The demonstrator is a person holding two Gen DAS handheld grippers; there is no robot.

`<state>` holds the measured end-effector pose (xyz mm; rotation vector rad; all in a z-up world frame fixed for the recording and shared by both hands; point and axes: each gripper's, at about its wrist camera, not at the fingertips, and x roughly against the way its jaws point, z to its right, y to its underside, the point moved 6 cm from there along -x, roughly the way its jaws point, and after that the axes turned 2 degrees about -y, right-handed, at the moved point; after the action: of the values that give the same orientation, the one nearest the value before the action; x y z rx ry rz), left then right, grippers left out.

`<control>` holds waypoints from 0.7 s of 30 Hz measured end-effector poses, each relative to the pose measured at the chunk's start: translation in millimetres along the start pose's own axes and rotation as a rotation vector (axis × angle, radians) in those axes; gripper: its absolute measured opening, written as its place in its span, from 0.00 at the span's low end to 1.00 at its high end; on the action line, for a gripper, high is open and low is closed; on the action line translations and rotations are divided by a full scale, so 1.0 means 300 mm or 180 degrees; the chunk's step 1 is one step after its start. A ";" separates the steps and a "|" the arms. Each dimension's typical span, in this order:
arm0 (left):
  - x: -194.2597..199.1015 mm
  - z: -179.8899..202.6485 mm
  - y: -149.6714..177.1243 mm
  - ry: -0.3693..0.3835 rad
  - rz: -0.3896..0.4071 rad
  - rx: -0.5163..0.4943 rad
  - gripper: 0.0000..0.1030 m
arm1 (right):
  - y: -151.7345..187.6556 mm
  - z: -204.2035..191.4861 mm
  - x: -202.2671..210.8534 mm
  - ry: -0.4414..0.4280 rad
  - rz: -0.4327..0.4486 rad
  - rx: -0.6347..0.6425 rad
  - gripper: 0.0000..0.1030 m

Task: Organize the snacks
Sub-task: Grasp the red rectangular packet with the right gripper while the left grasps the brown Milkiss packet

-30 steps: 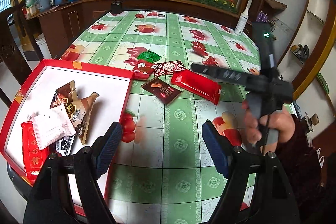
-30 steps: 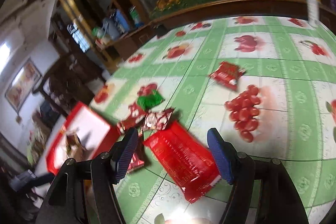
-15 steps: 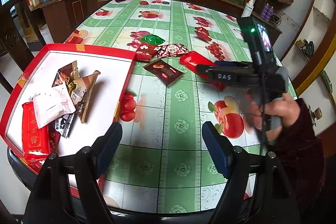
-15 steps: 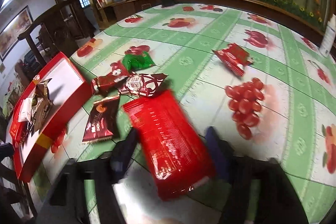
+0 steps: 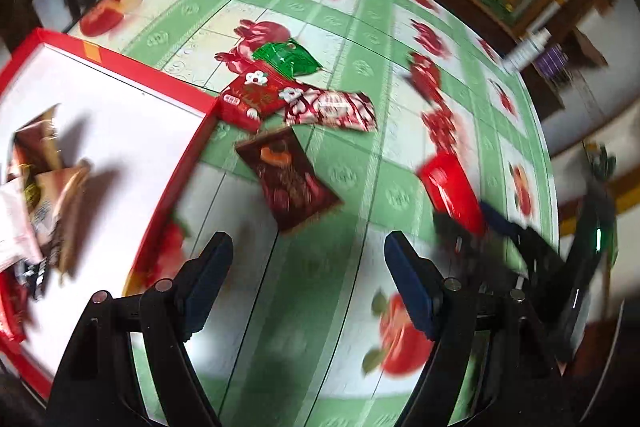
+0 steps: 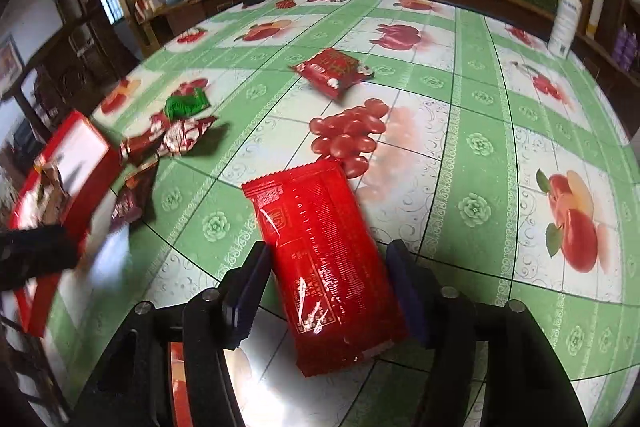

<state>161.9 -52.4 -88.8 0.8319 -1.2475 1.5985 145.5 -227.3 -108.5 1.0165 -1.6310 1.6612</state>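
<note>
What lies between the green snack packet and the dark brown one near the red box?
In the left wrist view, a red packet and a red-and-white wrapper lie between the green packet and the brown packet.

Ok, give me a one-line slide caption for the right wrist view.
Right hand-held gripper straddles a long red snack packet on the fruit-print tablecloth, its fingers not visibly touching it.

Glossy, crinkled red foil packet [image 6: 324,267] catching highlights between matt black plastic jaws with dark blue pads [image 6: 248,291]. Smooth, shiny oilcloth over the tabletop [image 6: 472,147]. Matt red cardboard box [image 5: 176,163] at its left edge, plain white inside.
</note>
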 end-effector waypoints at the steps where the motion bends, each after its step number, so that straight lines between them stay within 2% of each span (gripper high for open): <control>1: -0.021 0.001 -0.017 -0.0030 -0.0038 0.0030 0.76 | -0.003 -0.004 -0.006 0.0035 -0.0004 0.0044 0.66; 6: -0.098 -0.008 -0.057 -0.0178 -0.0122 0.0133 0.76 | -0.006 -0.009 -0.009 0.0013 -0.0007 0.0030 0.69; 10: -0.127 0.014 -0.084 -0.0366 0.0031 -0.0082 0.75 | -0.007 -0.011 -0.011 0.0007 -0.0015 0.0027 0.70; 12: -0.129 0.025 -0.087 -0.0502 0.0132 -0.0269 0.63 | -0.006 -0.012 -0.012 0.0012 -0.0022 0.0035 0.70; 14: -0.124 0.037 -0.078 -0.0609 0.0201 -0.0444 0.36 | -0.007 -0.014 -0.012 0.0012 -0.0024 0.0036 0.71; 17: -0.110 0.068 -0.038 -0.0457 0.0207 -0.0663 0.33 | -0.008 -0.012 -0.013 0.0005 -0.0029 0.0038 0.71; 21: -0.082 0.118 0.056 -0.0443 0.0225 -0.1029 0.32 | -0.008 -0.010 -0.010 -0.0022 -0.0019 0.0018 0.71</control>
<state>154.0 -93.8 -107.7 0.7076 -1.5995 1.3611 148.8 -223.9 -109.7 1.0299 -1.6272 1.6611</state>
